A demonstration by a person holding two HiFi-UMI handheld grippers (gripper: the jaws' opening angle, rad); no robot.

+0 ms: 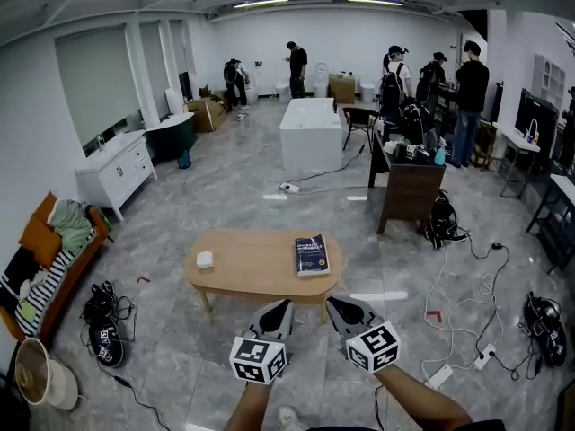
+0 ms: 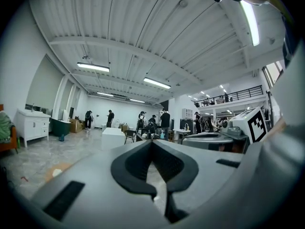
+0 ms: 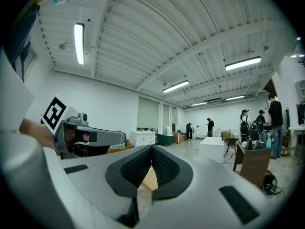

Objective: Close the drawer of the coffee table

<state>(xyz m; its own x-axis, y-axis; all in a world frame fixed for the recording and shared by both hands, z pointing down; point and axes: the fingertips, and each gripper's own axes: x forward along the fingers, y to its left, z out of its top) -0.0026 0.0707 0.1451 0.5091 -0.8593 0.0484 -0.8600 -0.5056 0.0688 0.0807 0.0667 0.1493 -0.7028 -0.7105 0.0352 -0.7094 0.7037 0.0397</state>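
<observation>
The left gripper and right gripper, jaws pressed together and empty, hover near the front edge of the coffee table. Its drawer cannot be made out. Open floor surrounds the table.

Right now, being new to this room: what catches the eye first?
The oval wooden coffee table stands mid-floor just ahead, with a dark book on its right part and a small white object on its left. Nearest the camera, the left tool and right tool hang side by side, both shut and empty.
</observation>
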